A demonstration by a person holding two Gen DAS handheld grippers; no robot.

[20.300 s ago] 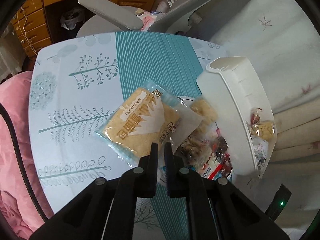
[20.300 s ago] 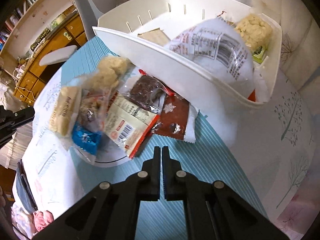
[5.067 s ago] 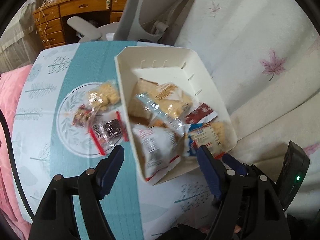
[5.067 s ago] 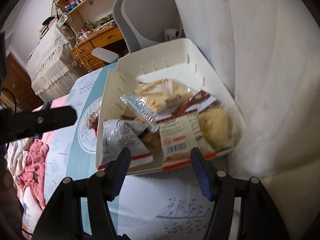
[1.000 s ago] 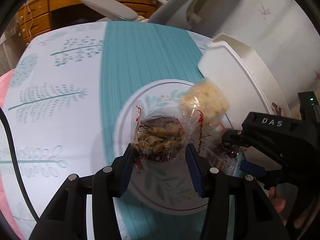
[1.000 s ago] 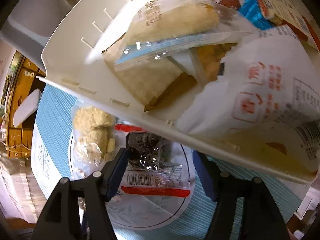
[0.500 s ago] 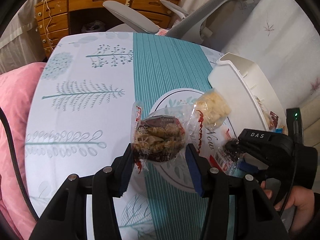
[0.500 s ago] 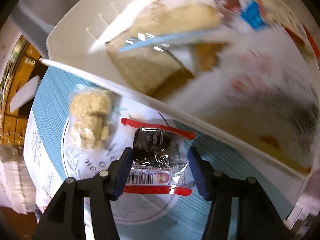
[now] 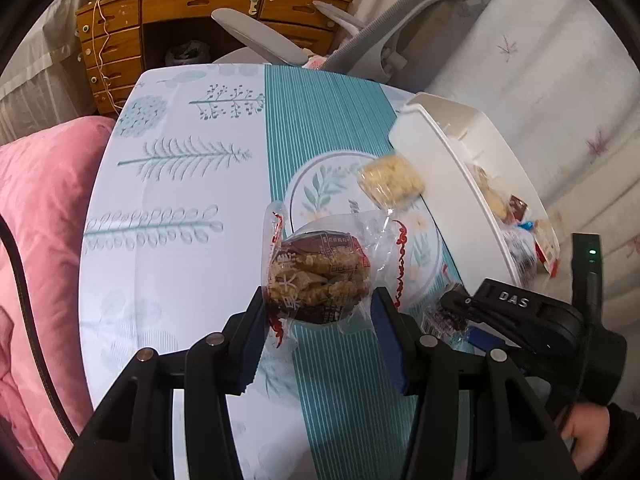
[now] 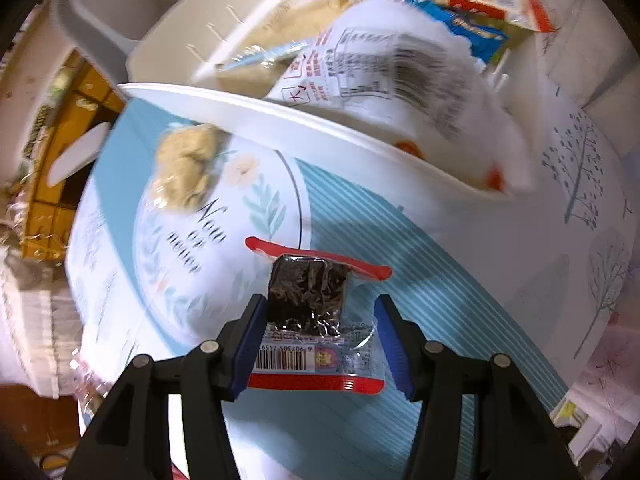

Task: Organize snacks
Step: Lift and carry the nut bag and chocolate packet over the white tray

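Observation:
My left gripper (image 9: 318, 312) is shut on a clear packet of brown twisted snacks (image 9: 316, 276) and holds it above the table. My right gripper (image 10: 316, 320) is shut on a red-edged packet with a dark filling (image 10: 312, 312), lifted off the tablecloth; the right gripper also shows in the left wrist view (image 9: 460, 312). A white basket (image 10: 280, 108) with several snack packets stands at the table's right; it also shows in the left wrist view (image 9: 452, 152). A pale crumbly snack packet (image 9: 390, 180) lies on the tablecloth beside the basket, also seen in the right wrist view (image 10: 188, 168).
The round table (image 9: 160, 200) has a white and teal cloth with tree prints and a round leaf motif. A grey office chair (image 9: 360, 40) and a wooden desk (image 9: 180, 12) stand behind it. A pink blanket (image 9: 36, 220) lies at the left. White fabric hangs at the right.
Both grippers have risen from the table with their packets. The right gripper's packet has come up off the round motif. The pale packet has stayed beside the basket.

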